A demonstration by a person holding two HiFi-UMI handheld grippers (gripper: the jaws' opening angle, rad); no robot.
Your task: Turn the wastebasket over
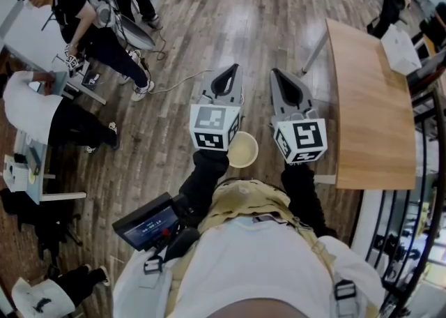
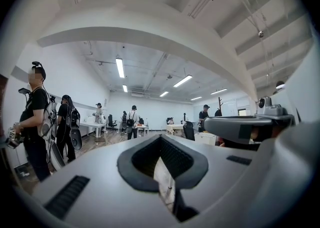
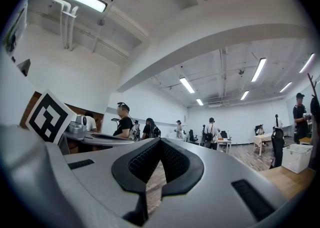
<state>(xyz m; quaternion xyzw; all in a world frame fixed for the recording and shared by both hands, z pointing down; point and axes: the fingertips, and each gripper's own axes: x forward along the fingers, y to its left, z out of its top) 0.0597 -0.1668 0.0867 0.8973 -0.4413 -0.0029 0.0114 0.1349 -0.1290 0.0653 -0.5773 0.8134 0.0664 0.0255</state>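
Observation:
A cream round wastebasket point(image 1: 242, 149) shows from above, its open mouth facing up, low between my two marker cubes and close to my body. My left gripper point(image 1: 229, 70) and right gripper point(image 1: 276, 72) are held side by side, pointing level out over the wooden floor, well above the wastebasket. Both have their jaws drawn together to a point with nothing between them. In the left gripper view the left gripper point(image 2: 161, 139) looks across the room, and so does the right gripper point(image 3: 160, 141) in the right gripper view. Neither gripper view shows the wastebasket.
A long wooden table point(image 1: 376, 100) stands to my right with a white box point(image 1: 401, 48) at its far end. Several people point(image 1: 83, 24) stand or sit by desks on the left. A black railing point(image 1: 418, 226) runs along the right edge.

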